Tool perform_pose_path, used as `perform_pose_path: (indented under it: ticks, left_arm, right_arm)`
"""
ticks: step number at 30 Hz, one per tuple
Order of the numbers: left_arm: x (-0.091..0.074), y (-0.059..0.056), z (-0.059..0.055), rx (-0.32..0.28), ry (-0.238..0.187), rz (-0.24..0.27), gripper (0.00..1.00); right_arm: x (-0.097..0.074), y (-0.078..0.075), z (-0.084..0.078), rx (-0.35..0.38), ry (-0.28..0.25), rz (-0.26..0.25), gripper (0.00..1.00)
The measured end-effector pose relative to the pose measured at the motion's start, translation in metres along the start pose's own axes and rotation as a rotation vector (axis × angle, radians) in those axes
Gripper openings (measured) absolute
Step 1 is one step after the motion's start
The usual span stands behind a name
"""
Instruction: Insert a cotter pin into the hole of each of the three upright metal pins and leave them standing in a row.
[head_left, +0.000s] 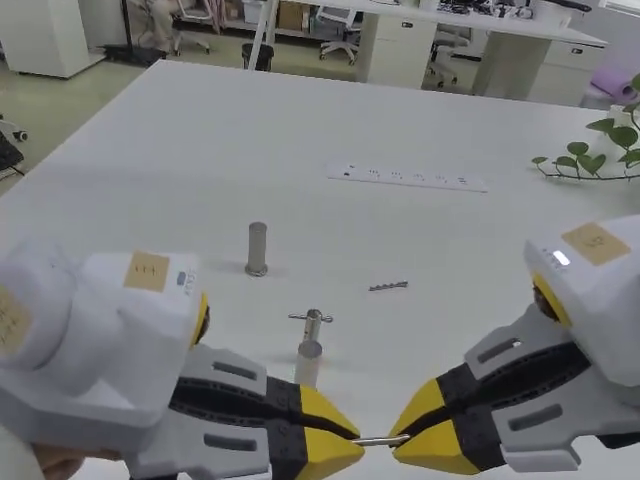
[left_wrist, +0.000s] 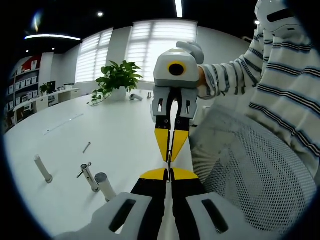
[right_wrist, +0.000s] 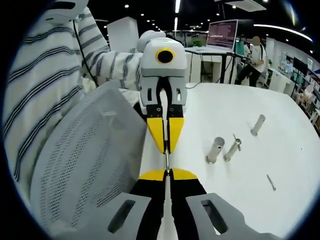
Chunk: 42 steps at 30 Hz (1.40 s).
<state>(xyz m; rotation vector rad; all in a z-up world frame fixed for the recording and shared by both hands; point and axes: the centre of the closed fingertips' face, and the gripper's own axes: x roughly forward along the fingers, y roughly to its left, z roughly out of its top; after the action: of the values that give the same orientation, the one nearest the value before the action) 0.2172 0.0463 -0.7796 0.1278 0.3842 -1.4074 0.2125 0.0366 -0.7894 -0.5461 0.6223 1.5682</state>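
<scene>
Cotter pin (head_left: 380, 439) held above the near edge of the bench (head_left: 200, 150), pinched at each end by the closed left tongs (head_left: 352, 443) and right tongs (head_left: 402, 441); a mistimed handover could drop it or knock the bare upright pin (head_left: 308, 362) just beyond.

Three metal pins (head_left: 257, 248) stand upright; the middle holds a cotter pin (head_left: 311, 318).

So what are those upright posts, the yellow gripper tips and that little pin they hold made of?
Upright posts: likely bare metal, grey, dull sheen. Yellow fingertips: matte, no glare, plastic or rubber; unclear which. Cotter pin: thin shiny wire, probably steel.
</scene>
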Motion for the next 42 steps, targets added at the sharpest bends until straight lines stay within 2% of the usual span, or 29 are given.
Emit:
perform_pose_path:
  ticks: [8, 11, 15, 17, 18, 24, 29, 32, 39, 42]
  left_arm:
    - [-0.001, 0.012, 0.003, -0.001, -0.025, 0.037, 0.03]
    - [-0.002, 0.021, 0.003, -0.013, -0.038, 0.072, 0.13]
    - [-0.007, 0.038, 0.004, -0.029, -0.061, 0.146, 0.17]
    - [-0.011, 0.052, 0.004, -0.017, -0.072, 0.214, 0.24]
    - [-0.013, 0.056, 0.003, -0.023, -0.070, 0.230, 0.26]
    - [-0.023, 0.086, 0.001, -0.049, -0.111, 0.357, 0.26]
    - [-0.018, 0.094, -0.015, -0.063, -0.073, 0.364, 0.27]
    - [-0.013, 0.095, -0.021, -0.074, -0.063, 0.359, 0.26]
    - [-0.003, 0.095, -0.040, -0.079, -0.010, 0.344, 0.24]
    - [-0.001, 0.098, -0.042, -0.093, -0.014, 0.344, 0.22]
  right_arm:
    - [0.000, -0.009, 0.001, 0.016, -0.009, -0.018, 0.04]
    - [0.001, -0.014, 0.001, 0.024, -0.011, -0.032, 0.04]
    - [0.001, -0.028, -0.002, 0.052, -0.002, -0.078, 0.04]
    - [0.001, -0.037, -0.005, 0.073, 0.003, -0.112, 0.04]
    - [0.001, -0.042, -0.006, 0.080, 0.006, -0.125, 0.04]
    - [0.002, -0.060, -0.011, 0.106, 0.011, -0.173, 0.04]
    - [0.006, -0.069, -0.015, 0.124, 0.023, -0.199, 0.04]
    - [0.007, -0.072, -0.015, 0.132, 0.022, -0.207, 0.04]
    - [0.011, -0.077, -0.014, 0.134, 0.019, -0.215, 0.04]
    - [0.013, -0.077, -0.015, 0.134, 0.024, -0.208, 0.04]
